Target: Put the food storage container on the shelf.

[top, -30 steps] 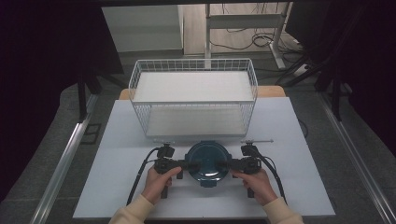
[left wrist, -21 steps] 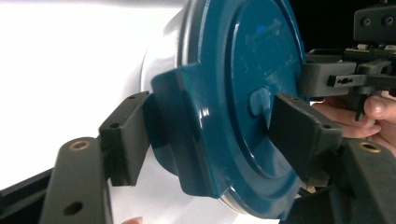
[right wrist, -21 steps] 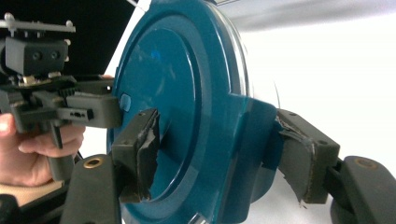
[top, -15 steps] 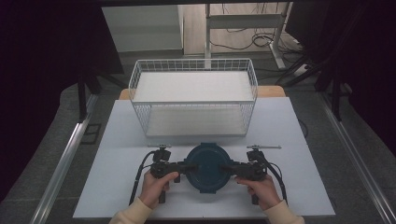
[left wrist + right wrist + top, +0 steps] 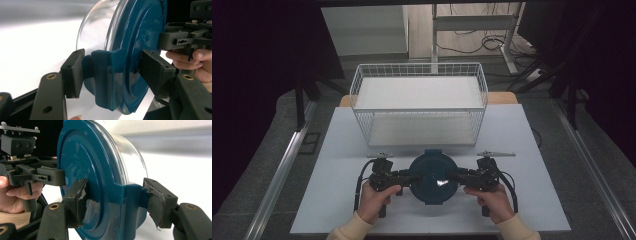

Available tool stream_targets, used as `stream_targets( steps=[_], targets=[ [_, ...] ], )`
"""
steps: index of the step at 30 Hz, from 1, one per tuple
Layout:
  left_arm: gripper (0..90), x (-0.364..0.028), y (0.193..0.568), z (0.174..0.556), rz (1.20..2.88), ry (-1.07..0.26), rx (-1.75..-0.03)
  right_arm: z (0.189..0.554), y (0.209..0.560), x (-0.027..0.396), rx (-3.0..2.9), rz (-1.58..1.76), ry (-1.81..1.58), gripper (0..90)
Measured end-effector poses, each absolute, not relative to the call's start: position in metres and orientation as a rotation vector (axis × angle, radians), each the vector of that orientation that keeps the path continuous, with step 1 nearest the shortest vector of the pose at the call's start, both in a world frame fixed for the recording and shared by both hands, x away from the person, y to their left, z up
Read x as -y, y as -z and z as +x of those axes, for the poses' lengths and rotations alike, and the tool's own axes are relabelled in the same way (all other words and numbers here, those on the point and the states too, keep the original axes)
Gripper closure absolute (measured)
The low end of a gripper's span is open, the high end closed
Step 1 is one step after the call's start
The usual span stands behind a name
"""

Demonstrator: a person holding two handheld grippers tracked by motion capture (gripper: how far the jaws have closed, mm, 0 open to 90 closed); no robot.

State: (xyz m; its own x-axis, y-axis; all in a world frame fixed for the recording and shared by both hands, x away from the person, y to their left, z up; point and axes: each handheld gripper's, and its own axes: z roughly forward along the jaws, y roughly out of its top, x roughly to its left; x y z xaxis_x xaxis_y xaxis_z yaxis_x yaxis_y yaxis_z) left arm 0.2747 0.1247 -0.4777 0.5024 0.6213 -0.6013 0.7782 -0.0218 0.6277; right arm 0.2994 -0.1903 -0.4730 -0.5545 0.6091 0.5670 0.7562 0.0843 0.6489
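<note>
A round glass container with a teal lid (image 5: 432, 175) hangs just above the white table (image 5: 342, 150), held from both sides. My left gripper (image 5: 412, 177) is shut on the lid's left latch tab. In the left gripper view its jaws (image 5: 113, 75) have just been closing and clamp the teal tab, with the glass bowl (image 5: 97, 27) behind. My right gripper (image 5: 453, 177) grips the opposite tab. Its jaws (image 5: 115, 200) have just been closing too, and the worn pads (image 5: 153, 202) press on the lid's edge (image 5: 82, 157).
A white wire basket (image 5: 419, 109) stands across the table behind the container, its inside bare. Table edges lie close to the hands at the front. Dark floor, metal rails and desk legs surround the table.
Both grippers have closed onto the lid's side tabs. The container has risen a little off the table with them.
</note>
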Motion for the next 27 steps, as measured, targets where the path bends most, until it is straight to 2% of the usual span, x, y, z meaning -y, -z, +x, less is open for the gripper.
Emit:
stream_targets(
  steps=[15,27],
  targets=[
    [39.1,-0.131,0.441,0.262,1.711,0.087,-1.126,0.292,0.432,0.183,2.286,-1.288,1.582,38.9],
    [39.1,-0.142,0.403,0.278,1.703,0.032,-1.088,0.307,0.394,0.173,2.322,-1.246,1.637,38.9]
  ],
)
